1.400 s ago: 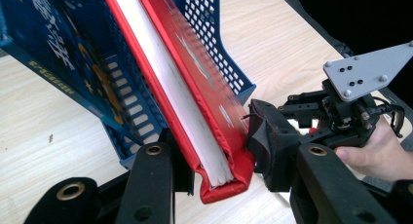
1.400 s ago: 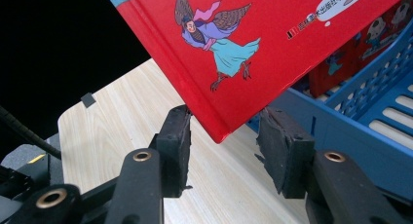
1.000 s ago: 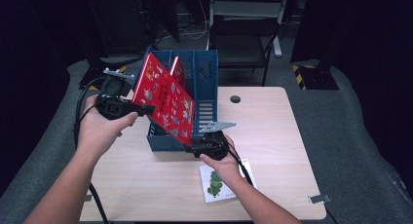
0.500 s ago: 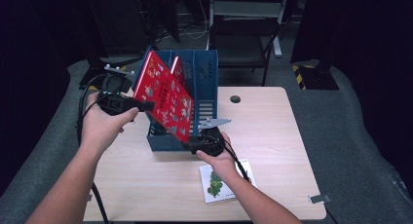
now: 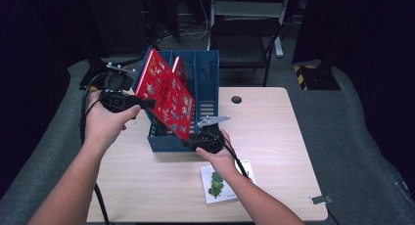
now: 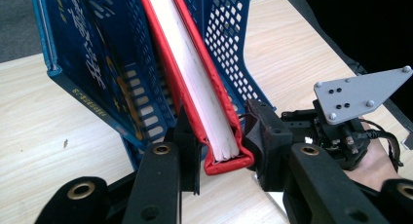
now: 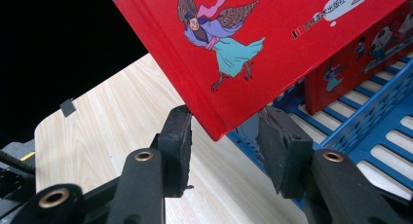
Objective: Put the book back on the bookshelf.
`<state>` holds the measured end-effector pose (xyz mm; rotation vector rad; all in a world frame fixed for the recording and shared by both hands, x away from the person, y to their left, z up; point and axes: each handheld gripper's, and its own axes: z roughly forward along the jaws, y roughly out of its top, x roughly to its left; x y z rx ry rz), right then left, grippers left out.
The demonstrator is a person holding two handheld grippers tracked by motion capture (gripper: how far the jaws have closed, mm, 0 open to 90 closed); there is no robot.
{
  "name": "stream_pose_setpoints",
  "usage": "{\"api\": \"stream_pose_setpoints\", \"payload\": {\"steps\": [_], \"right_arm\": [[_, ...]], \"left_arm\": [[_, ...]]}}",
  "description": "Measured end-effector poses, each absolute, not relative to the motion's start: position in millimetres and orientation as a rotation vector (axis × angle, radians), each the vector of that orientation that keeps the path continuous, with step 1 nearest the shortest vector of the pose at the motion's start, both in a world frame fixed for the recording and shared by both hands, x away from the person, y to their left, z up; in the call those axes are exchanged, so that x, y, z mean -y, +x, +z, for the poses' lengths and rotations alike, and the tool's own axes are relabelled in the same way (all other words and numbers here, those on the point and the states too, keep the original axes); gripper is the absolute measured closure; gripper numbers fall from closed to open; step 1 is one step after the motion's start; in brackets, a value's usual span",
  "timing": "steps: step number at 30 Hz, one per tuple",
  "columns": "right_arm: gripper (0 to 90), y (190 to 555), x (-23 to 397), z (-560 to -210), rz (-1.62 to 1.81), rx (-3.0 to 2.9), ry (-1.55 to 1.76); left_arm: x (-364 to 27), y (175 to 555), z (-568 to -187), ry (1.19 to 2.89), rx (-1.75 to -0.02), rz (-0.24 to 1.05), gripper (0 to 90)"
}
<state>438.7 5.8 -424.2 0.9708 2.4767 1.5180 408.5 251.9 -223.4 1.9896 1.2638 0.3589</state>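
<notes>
A large red picture book (image 5: 166, 95) hangs tilted over the blue file rack (image 5: 208, 78). My left gripper (image 5: 147, 103) is shut on its left edge. In the left gripper view the jaws (image 6: 224, 136) press on both red covers at the book's corner (image 6: 195, 83), white pages showing between them. My right gripper (image 5: 194, 139) sits low at the rack's front. Its jaws (image 7: 226, 136) stand open on either side of the book's lower corner (image 7: 253, 53), with gaps at both pads. A second red book (image 7: 336, 83) stands inside the rack.
A blue book (image 6: 73, 63) leans in the rack beside the red one. A thin white booklet with a green caterpillar (image 5: 222, 183) lies on the wooden table (image 5: 274, 137) under the right forearm. A dark chair (image 5: 244, 39) stands beyond the table's far edge.
Hardly anything differs: the left hand and the red book have edged slightly up and right, and the right gripper has crept a little towards the rack.
</notes>
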Motion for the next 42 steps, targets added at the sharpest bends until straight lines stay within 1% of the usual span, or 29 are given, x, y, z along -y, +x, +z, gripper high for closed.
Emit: {"api": "stream_pose_setpoints", "payload": {"steps": [10,20,42], "right_arm": [[56.5,445,-6,-422,1.506,-2.472,0.973],[56.6,454,-6,-420,1.484,-2.46,0.975],[56.7,470,-18,-428,1.447,-2.481,1.023]], "left_arm": [[-253,414,-222,1.984,-1.285,0.336,68.9],[-251,421,-222,1.971,-1.294,0.343,69.4],[-246,437,-226,1.962,-1.343,0.354,72.0]]}}
